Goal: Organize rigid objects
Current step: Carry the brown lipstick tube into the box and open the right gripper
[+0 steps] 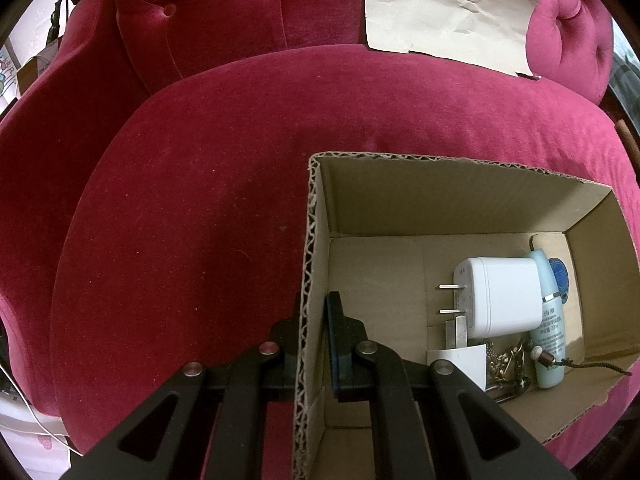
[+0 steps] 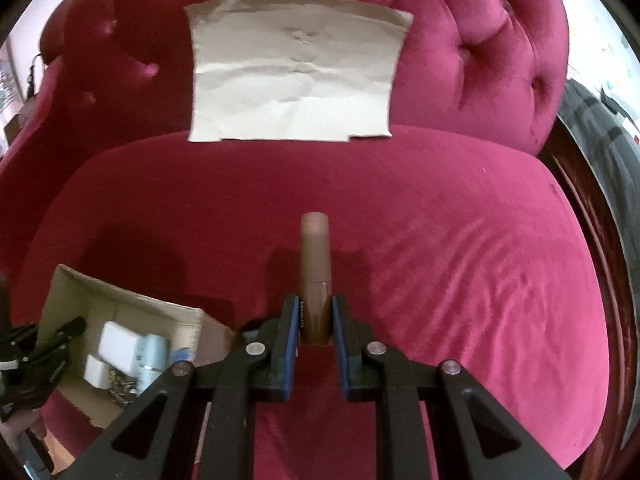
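Black linkage arms fill the lower edge of both wrist views, and each tool is busy for its own reason. Starting at the left, the left gripper (image 1: 316, 344) is pinched narrow on the corrugated left wall of the cardboard box (image 1: 310, 240), one finger outside and one blue-padded finger inside. That hold looks meant to steady the light, open box on the soft red velvet sofa seat (image 1: 180, 220) so it does not slide or tip while things are dropped in.

Inside the box, toward four o'clock from that gripper, lies a white plug adapter (image 1: 504, 294) with its two prongs pointing at nine o'clock. A smaller white charger (image 1: 460, 360) sits below it at six o'clock, with a tangle of brassy keyring charms (image 1: 508, 364) just beside. A pale blue cosmetic tube (image 1: 550, 344) rests along the right, touching the adapter. These are already sorted.

Further right, the right gripper (image 2: 316, 316) is closed on the base of a brown cylindrical tube (image 2: 315, 264), probably a lipstick or similar cosmetic stick, which points away toward twelve o'clock and appears clear of the cushion. In that view the box (image 2: 120, 300) lies at about nine o'clock, so the tube probably goes leftward into it next.

A creased sheet of brown paper (image 2: 292, 72) leans against the tufted backrest at twelve o'clock, well apart from both tools.
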Motion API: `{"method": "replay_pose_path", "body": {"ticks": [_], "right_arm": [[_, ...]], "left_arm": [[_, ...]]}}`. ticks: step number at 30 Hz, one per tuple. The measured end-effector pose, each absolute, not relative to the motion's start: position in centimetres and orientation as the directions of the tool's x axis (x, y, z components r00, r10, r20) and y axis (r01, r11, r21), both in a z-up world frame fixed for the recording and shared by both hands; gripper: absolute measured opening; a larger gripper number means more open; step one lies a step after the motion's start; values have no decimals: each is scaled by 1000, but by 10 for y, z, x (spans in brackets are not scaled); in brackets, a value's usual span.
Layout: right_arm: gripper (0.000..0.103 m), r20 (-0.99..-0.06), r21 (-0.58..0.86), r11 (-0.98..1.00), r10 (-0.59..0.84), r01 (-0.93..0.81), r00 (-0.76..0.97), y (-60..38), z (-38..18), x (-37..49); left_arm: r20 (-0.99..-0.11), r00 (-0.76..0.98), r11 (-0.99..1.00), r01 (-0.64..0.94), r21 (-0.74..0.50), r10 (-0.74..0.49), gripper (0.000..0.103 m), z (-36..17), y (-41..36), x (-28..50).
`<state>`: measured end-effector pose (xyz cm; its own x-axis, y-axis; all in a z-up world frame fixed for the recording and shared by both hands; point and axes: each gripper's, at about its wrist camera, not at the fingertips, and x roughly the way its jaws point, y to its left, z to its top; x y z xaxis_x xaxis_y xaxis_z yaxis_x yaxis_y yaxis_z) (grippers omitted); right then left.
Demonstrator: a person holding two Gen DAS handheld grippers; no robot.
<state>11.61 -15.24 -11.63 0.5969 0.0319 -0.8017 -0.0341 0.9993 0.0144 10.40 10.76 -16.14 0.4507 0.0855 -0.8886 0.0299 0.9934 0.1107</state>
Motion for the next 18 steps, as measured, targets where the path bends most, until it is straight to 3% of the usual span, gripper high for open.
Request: {"method": "replay_pose_path", "body": {"ticks": [18], "right_arm": [[17,-794,27,978,147,-208,589,-88,-89,101]], "left_arm": [[-888,451,993,28,112,87,9,-161,108,104]]}}
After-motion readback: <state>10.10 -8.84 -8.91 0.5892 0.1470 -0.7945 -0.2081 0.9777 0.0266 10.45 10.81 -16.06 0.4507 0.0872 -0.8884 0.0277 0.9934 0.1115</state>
